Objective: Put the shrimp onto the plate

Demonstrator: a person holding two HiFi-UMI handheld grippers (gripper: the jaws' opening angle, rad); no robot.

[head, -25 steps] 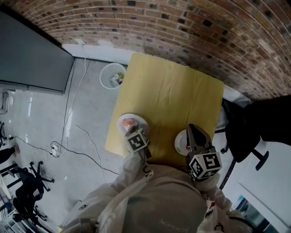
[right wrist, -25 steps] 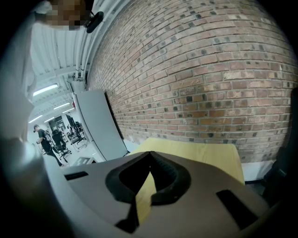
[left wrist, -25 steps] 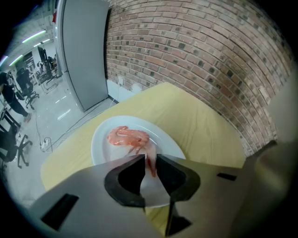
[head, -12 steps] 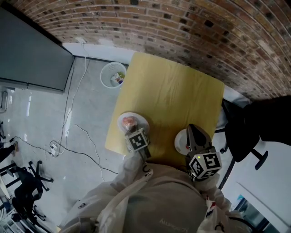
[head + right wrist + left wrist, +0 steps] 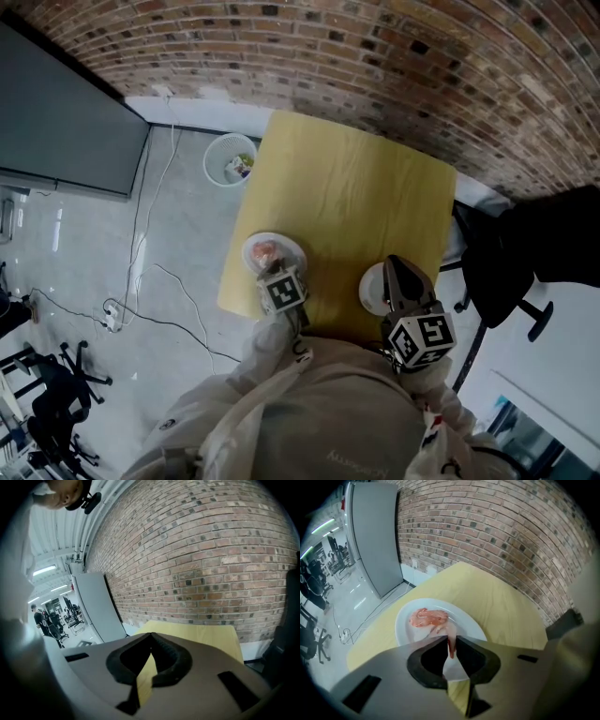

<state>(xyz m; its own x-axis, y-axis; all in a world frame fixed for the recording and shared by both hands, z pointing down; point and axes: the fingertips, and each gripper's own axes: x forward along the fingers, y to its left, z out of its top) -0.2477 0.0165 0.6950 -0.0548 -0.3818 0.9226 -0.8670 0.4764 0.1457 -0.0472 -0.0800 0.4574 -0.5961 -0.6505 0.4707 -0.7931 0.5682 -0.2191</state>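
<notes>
A white plate (image 5: 289,247) with several pink shrimp (image 5: 266,251) sits near the left edge of the yellow table (image 5: 347,187). My left gripper (image 5: 271,271) points steeply down over that plate's near side. In the left gripper view its jaws (image 5: 451,638) have just been closing and are shut on one shrimp (image 5: 450,631), which is pinched between the tips beside the shrimp pile (image 5: 427,618) on the plate (image 5: 471,626). My right gripper (image 5: 393,265) is over a second white plate (image 5: 368,292) at the table's near right. It (image 5: 151,634) is shut with nothing in it.
A white waste bin (image 5: 231,157) stands on the floor off the table's far left corner. Cables (image 5: 141,272) run across the floor at the left. A black office chair (image 5: 502,272) is close to the table's right side. A brick wall (image 5: 375,56) lies behind the table.
</notes>
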